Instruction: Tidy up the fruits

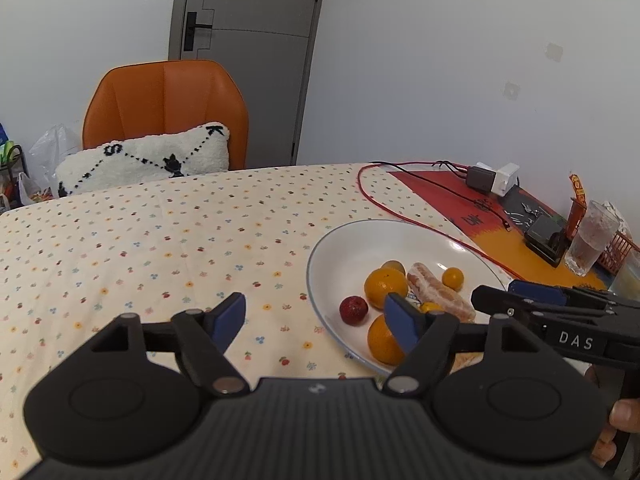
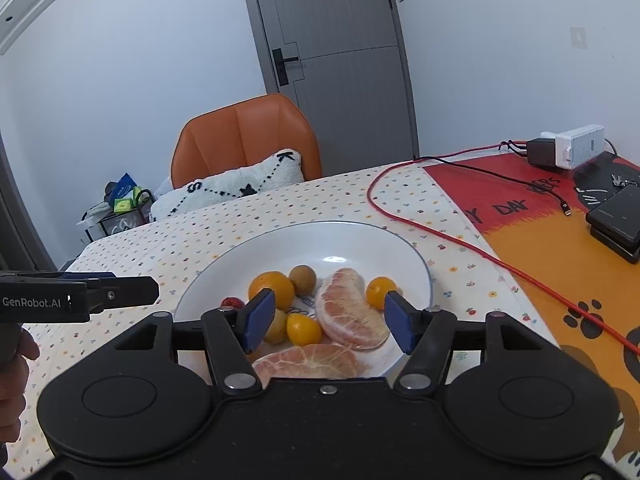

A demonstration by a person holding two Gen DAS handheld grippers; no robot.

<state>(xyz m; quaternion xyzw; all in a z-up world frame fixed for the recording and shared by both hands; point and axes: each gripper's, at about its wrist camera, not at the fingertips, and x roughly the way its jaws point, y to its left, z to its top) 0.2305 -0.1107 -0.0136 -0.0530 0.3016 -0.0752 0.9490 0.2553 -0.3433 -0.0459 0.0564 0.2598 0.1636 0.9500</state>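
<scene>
A white plate (image 1: 352, 244) (image 2: 332, 244) on the flowered tablecloth holds two oranges (image 1: 385, 288), a red fruit (image 1: 353, 310), small yellow kumquats (image 2: 380, 291), a brownish round fruit (image 2: 303, 279) and two peeled pomelo segments (image 2: 348, 314). My left gripper (image 1: 316, 312) stands open at the plate's left rim, its right finger over the near orange, with nothing held. My right gripper (image 2: 330, 304) is open over the plate's near side; the pomelo segment shows between its fingers, untouched. Each gripper appears in the other's view: the right (image 1: 496, 294), the left (image 2: 136, 284).
A red cable (image 2: 440, 236) loops on the cloth right of the plate. On the red and orange mat (image 2: 560, 248) lie black boxes (image 2: 618, 216) and a power strip (image 2: 576, 146). A glass (image 1: 590, 240) stands at the far right. An orange chair (image 1: 164, 100) with a cushion stands behind.
</scene>
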